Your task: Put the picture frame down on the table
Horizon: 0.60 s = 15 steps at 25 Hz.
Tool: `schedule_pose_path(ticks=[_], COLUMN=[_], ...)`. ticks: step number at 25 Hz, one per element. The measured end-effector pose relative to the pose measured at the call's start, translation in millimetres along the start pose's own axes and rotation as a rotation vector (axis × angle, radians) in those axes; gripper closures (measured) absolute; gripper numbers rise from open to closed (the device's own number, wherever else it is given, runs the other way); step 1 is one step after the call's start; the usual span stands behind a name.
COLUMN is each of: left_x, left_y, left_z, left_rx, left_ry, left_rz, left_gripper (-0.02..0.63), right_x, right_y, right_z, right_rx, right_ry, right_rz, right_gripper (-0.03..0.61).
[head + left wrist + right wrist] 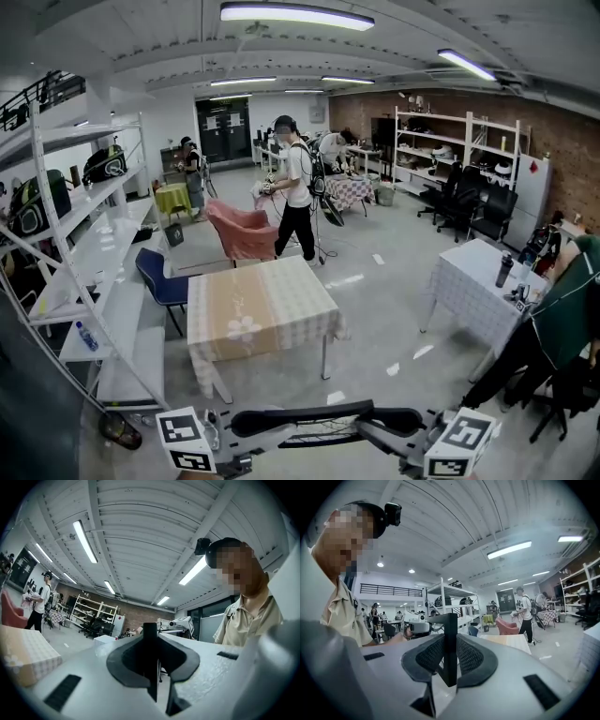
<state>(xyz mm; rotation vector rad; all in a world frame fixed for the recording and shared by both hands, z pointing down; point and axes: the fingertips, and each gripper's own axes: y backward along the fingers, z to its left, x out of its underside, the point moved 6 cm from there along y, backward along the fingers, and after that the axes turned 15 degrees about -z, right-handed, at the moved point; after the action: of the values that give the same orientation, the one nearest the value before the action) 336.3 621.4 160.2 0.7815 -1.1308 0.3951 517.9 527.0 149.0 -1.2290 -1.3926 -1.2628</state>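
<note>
The thin black picture frame is up in the air on the near side of the tabletop with the tan and white checked cloth. It is well apart from the tabletop and does not rest on it. The left tool has its two dark pads pressed tight on one thin edge of the frame. The right tool is clamped the same way on the other end, so the frame hangs between the two. A soft pink armchair sits just past the far side of the tabletop. A blue chair stands at the tabletop's left side. A person in a white top stands beyond the tabletop, near the armchair.
</note>
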Motion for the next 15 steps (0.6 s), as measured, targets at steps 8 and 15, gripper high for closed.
schedule_pose_path(ticks=[8, 15], left_x=[-25.6, -23.4], left_y=[18.1, 12.6], left_z=[68.8, 130.5], left_rx=[0.042, 0.015], left_ry=[-0.009, 0.011], left_rz=[0.003, -0.021], left_gripper=[0.569, 0.569], right_x=[4.5, 12.5], right_y=[-64.4, -101.8], right_z=[-30.7, -83.4], right_rx=[0.028, 0.015], right_ry=[0.022, 0.003], right_rz=[-0.008, 0.025], right_gripper=[0.508, 0.508])
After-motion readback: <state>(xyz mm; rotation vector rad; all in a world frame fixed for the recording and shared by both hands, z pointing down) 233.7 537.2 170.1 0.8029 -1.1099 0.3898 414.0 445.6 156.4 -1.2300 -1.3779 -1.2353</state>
